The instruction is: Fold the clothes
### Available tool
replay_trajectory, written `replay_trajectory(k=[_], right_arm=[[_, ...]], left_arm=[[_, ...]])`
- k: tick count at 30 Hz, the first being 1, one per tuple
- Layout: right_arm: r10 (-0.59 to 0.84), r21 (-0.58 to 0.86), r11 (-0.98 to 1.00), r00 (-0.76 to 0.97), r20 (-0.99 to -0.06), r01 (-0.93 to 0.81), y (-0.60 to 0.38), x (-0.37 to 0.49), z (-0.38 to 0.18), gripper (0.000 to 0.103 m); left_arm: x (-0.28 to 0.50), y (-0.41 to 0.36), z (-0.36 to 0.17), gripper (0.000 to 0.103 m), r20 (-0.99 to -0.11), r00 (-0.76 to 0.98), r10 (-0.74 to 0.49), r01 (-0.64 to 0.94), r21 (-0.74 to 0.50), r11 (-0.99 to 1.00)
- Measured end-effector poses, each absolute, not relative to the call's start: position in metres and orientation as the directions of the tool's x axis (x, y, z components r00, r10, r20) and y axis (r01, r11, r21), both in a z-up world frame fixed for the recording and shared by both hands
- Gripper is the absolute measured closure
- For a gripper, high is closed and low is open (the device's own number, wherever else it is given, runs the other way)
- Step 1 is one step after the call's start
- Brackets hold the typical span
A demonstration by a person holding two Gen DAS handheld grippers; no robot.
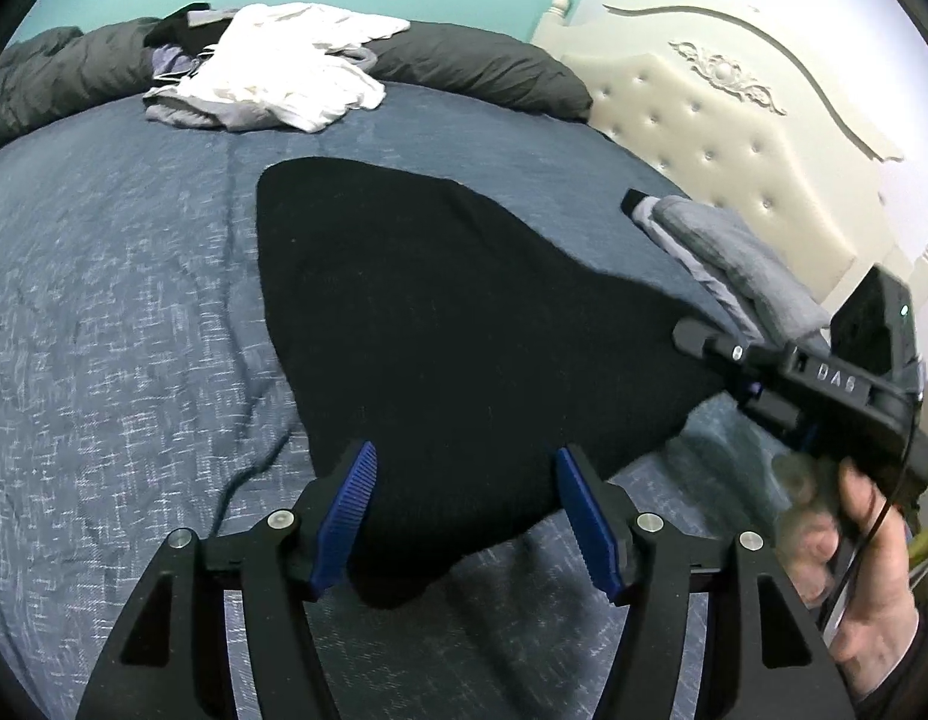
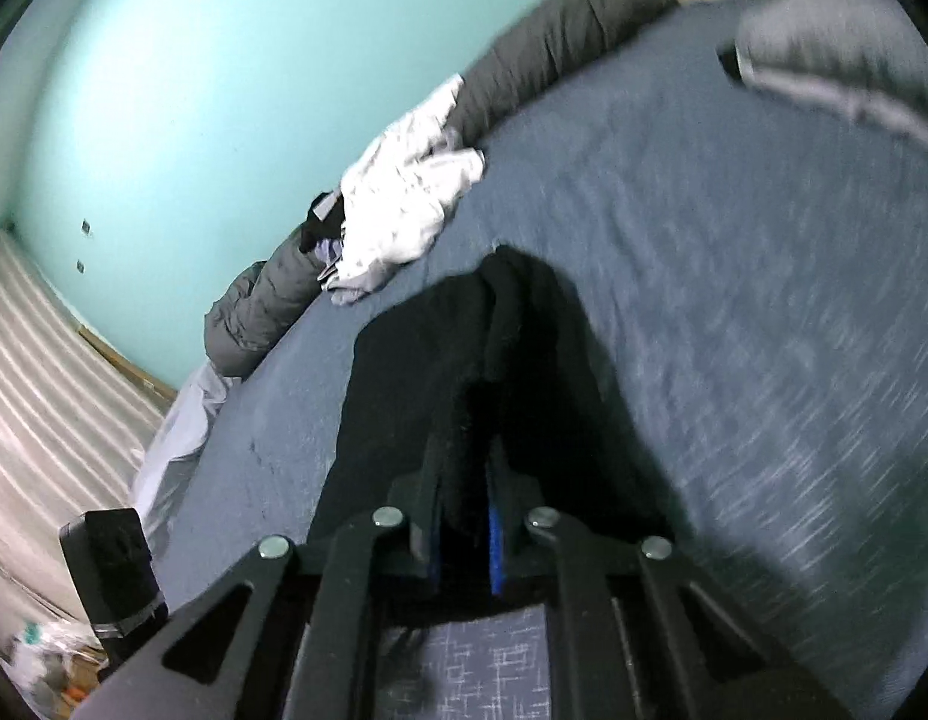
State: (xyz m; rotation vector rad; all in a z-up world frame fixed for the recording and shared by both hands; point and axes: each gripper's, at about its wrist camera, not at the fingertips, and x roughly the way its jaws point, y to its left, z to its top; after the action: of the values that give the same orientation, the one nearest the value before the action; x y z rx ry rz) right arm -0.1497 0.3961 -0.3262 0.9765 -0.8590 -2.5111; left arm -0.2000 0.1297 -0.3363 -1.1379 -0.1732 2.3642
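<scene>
A black garment (image 1: 440, 312) lies spread on the blue bedspread (image 1: 122, 324), its right side lifted. My left gripper (image 1: 464, 468) stands open just above the garment's near edge, blue pads (image 1: 350, 510) apart with nothing pinched. The right gripper (image 1: 697, 342) enters the left wrist view from the right, held by a hand (image 1: 853, 570), and grips the garment's right edge. In the right wrist view my right gripper (image 2: 466, 474) is shut on a bunched fold of the black garment (image 2: 440, 360), which hangs away from it toward the bed.
A folded grey stack (image 1: 733, 264) lies near the cream tufted headboard (image 1: 721, 114). A heap of white and lilac clothes (image 1: 284, 72) rests against a dark grey rolled duvet (image 1: 481, 66) at the far edge. A teal wall (image 2: 224, 90) stands behind, floor (image 2: 44, 372) to the left.
</scene>
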Motion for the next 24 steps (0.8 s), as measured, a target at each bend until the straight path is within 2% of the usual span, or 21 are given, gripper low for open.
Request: replay_trajectory(k=[9,16,19,20,21,24], right_arm=[[-0.399,0.598,-0.796,-0.661,-0.635,-0.094,0.413,-0.154,-0.372,0.093],[-0.421,0.628,-0.769,-0.647,-0.636,-0.118,0.418,-0.155,-0.380,0.091],[-0.387,0.607,-0.784,-0.666,-0.638,-0.126,0.419,-0.151,-0.369,0.081],[-0.354,0.580,-0.804,-0.680,-0.643,-0.130,0.418,-0.150,-0.361,0.071],[-0.320,0.552,-0.822,-0.693,-0.646,-0.135,0.417,-0.148,-0.353,0.065],[-0.293,0.525,-0.845,-0.732,-0.615,-0.103,0.412,-0.145,-0.333,0.065]], left_arm=[[-0.201,0.131,-0.343,0.037,-0.710,-0.498,0.499,-0.386,-0.334,-0.860],[-0.204,0.123,-0.351,0.036,-0.728,-0.475,0.495,-0.354,-0.357,-0.865],[-0.205,0.120,-0.355,0.034,-0.733,-0.466,0.496,-0.335,-0.373,-0.865],[-0.205,0.120,-0.356,0.034,-0.732,-0.466,0.497,-0.331,-0.377,-0.865],[-0.205,0.119,-0.357,0.034,-0.732,-0.465,0.498,-0.327,-0.381,-0.865],[-0.205,0.119,-0.357,0.034,-0.733,-0.462,0.499,-0.321,-0.386,-0.865]])
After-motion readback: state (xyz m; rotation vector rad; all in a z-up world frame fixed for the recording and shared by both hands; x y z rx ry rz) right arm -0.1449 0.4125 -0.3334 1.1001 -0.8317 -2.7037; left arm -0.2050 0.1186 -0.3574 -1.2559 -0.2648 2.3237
